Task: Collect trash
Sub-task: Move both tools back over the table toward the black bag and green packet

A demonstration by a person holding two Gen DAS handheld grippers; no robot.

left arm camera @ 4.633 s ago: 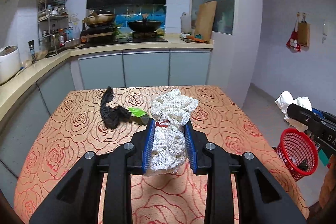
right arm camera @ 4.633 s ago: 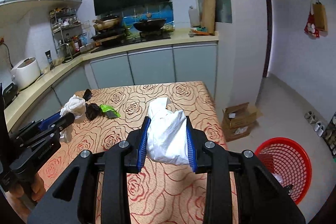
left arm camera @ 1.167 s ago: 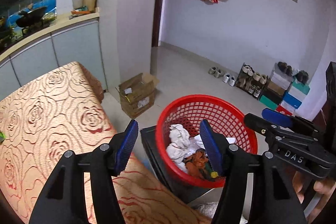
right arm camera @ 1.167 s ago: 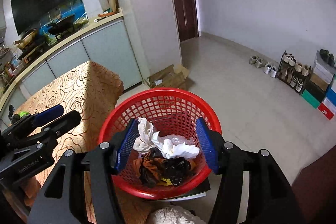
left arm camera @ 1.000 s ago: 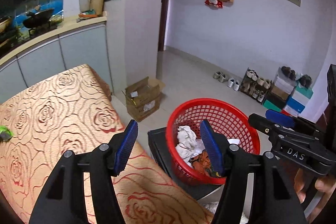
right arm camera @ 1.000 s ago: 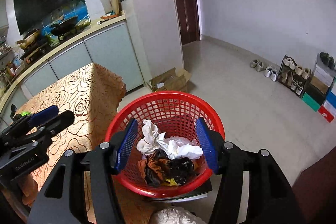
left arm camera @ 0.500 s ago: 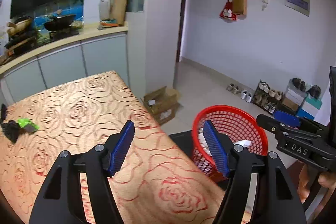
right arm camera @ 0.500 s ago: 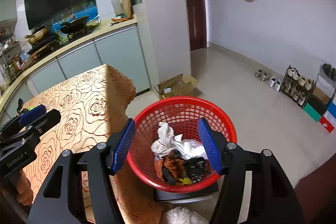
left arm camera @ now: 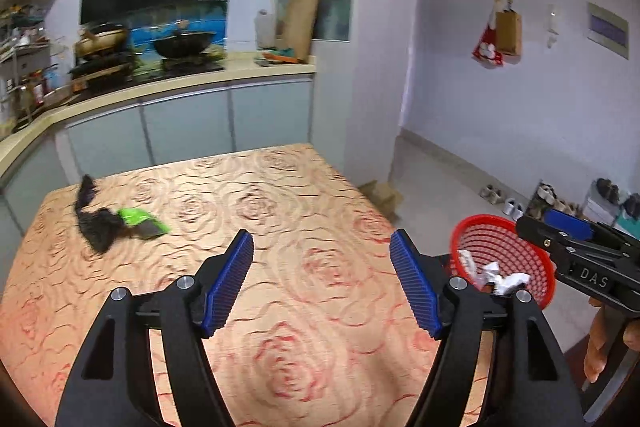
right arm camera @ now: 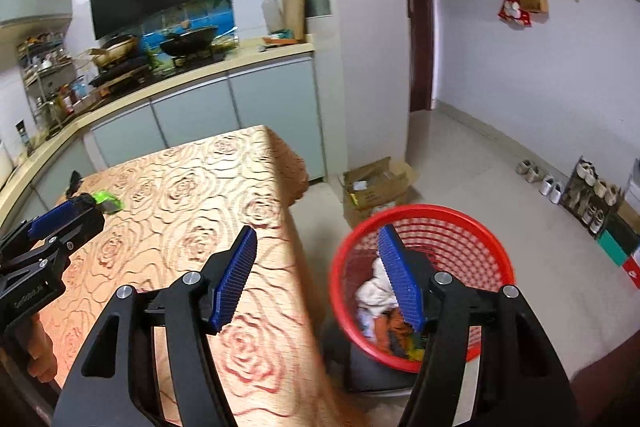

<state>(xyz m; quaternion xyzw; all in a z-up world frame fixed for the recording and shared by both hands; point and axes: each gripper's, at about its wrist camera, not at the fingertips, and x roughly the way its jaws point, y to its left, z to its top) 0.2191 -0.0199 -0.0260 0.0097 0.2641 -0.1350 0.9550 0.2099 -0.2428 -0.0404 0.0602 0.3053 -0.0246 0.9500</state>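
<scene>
Hanging over the rose-patterned table (left arm camera: 304, 195), the left gripper (left arm camera: 322, 283) has just been spreading wider, with nothing between its jaws. The right gripper (right arm camera: 318, 275) is spread and empty too, over the table edge. The red basket (right arm camera: 472, 227) on the floor holds trash. A black scrap (left arm camera: 94, 223), maybe a bag, touches a green wrapper (left arm camera: 142, 221).

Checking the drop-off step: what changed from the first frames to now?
Both tongs let go: the left tongs dropped the white mesh bundle and the right tongs the white bag into the red plastic basket. Both now stand empty; the left's jaws just opened wider. Unchanged: black rag and green wrapper on the table.
</scene>
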